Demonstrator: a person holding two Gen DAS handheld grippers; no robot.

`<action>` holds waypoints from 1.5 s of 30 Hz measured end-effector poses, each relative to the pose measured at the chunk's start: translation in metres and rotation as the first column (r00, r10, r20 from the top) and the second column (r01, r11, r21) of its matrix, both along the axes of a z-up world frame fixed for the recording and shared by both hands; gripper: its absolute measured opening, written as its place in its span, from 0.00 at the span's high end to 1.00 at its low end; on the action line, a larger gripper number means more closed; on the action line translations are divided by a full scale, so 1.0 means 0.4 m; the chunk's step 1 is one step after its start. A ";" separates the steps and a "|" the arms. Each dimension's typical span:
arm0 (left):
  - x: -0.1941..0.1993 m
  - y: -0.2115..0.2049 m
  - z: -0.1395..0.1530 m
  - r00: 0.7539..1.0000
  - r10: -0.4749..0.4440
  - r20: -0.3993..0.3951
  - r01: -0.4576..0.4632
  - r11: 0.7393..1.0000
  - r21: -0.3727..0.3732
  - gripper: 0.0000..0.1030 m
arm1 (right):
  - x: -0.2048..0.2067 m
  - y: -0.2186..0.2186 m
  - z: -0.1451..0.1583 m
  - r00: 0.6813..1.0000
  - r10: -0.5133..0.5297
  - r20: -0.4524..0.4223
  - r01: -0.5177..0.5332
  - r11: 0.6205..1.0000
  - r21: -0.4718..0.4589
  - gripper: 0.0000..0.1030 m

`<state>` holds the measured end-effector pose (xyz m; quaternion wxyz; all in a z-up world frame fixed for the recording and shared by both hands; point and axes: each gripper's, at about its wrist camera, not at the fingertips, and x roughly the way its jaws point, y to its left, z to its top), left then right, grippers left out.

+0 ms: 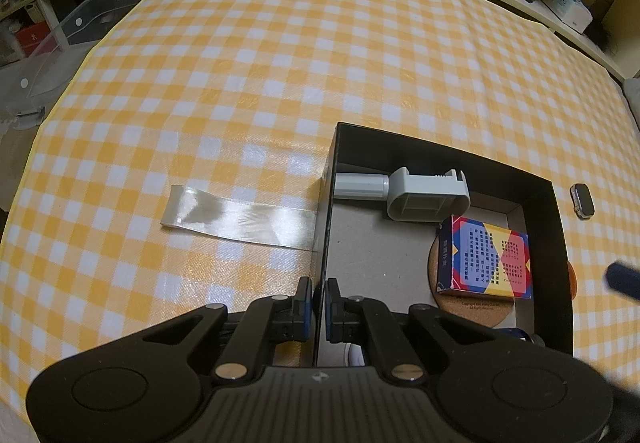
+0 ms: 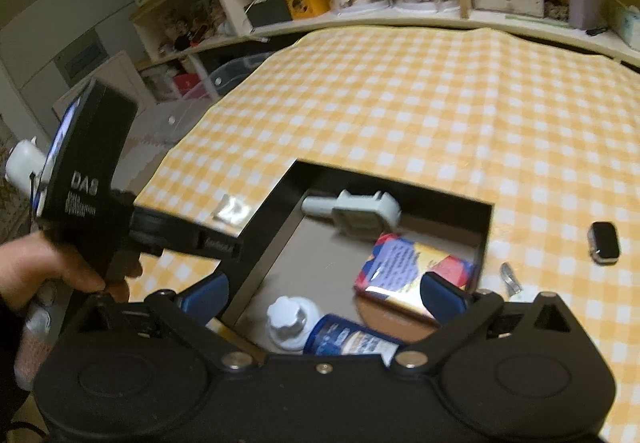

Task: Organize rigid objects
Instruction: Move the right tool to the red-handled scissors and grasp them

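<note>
A black open box (image 1: 556,227) (image 2: 486,231) sits on the checked tablecloth. Inside lie a grey plastic clamp (image 1: 424,193) (image 2: 360,209), a colourful card box (image 1: 486,257) (image 2: 404,263) on a cork coaster (image 1: 470,309), and a blue bottle with a white cap (image 2: 340,335). My left gripper (image 1: 319,305) is shut on the box's left wall. My right gripper (image 2: 324,293) is open and empty, hovering over the box's near end. A black smartwatch (image 1: 583,200) (image 2: 604,242) lies on the cloth right of the box.
A silvery ribbon (image 1: 240,217) runs from the box's left wall across the cloth. A small metal clip (image 2: 510,277) lies near the box's right corner. Shelves (image 2: 400,11) with clutter line the far side. The left gripper body and the hand (image 2: 60,263) show at left.
</note>
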<state>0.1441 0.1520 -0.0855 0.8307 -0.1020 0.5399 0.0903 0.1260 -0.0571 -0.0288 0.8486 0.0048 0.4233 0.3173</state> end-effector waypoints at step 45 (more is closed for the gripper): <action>-0.004 -0.006 0.006 1.000 -0.006 0.001 0.006 1.000 0.000 0.94 | 0.182 -0.203 -0.252 0.981 -0.156 -0.116 0.112 0.942 -0.317 0.77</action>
